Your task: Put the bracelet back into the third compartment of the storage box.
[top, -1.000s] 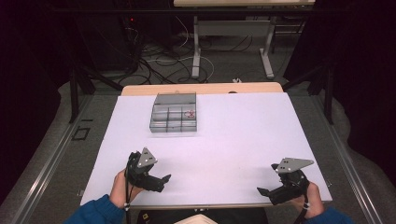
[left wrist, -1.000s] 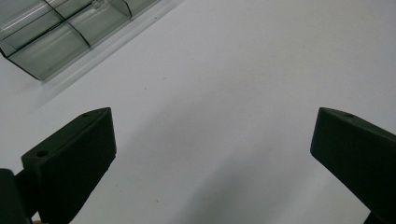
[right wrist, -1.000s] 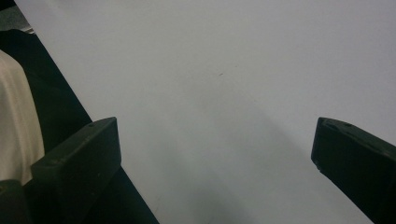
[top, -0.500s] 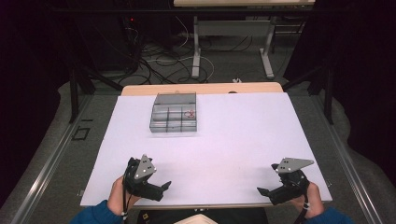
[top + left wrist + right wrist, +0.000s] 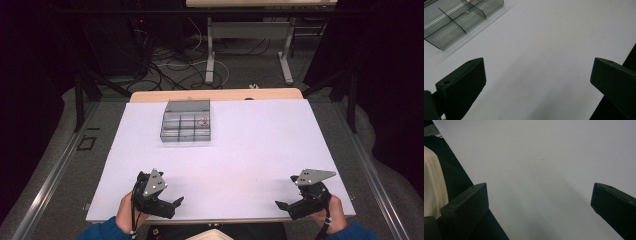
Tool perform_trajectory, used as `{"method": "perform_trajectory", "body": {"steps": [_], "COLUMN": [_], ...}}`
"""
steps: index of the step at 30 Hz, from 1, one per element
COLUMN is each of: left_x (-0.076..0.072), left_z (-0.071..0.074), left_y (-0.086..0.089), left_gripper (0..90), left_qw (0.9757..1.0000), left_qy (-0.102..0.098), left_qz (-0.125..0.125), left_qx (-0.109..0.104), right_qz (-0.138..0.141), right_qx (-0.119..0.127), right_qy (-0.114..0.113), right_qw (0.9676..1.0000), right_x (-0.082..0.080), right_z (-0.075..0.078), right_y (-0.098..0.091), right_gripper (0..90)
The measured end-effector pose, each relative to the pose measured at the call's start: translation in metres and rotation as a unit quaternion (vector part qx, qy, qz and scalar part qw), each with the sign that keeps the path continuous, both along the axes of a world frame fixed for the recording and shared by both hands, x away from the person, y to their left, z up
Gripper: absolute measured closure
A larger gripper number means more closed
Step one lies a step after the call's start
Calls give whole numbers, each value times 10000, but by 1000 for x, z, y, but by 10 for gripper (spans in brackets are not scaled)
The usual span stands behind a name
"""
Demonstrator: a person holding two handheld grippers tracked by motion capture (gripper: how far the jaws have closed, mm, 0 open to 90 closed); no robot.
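Note:
A clear grey compartment box (image 5: 186, 121) stands on the white table (image 5: 250, 145) toward its far left, with a small red thing (image 5: 202, 121) in one right-hand compartment. My left gripper (image 5: 172, 206) rests low at the table's near-left edge, open and empty, its jaws pointing right. In the left gripper view the box (image 5: 456, 17) lies at upper left, well beyond the wide-spread jaws. My right gripper (image 5: 282, 206) sits at the near-right edge, open and empty, its jaws pointing left over bare table.
Beyond the table's wooden far edge (image 5: 215, 95) lie floor cables (image 5: 175, 60) and the legs of another desk (image 5: 250, 50). A metal rail (image 5: 55, 170) runs along the left side. Something pale (image 5: 432, 185) shows at the left of the right gripper view.
My left gripper has drawn back toward the near edge and turned its jaws further to the right. The right gripper has stayed in place.

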State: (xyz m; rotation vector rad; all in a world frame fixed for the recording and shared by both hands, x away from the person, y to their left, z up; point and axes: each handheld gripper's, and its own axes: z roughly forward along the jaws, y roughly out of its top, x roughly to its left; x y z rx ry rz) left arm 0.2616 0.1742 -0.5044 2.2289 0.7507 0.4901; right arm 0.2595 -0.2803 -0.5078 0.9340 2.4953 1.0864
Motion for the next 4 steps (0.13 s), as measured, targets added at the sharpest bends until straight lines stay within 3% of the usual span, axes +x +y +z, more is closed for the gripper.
{"method": "perform_trajectory", "body": {"steps": [2,4], "left_x": [1,2], "left_z": [0,0], "left_y": [0,0], "left_gripper": [4,4], "left_qw": [10000,10000], "left_qy": [77,14], "left_qz": [-2,2], "left_qx": [-25,5], "right_qz": [29,25], "right_qx": [-59,-26], "right_qy": [24,-21], "right_qw": [10000,10000], "right_x": [0,0], "right_z": [1,0], "right_y": [0,-1], "right_gripper": [11,10]}}
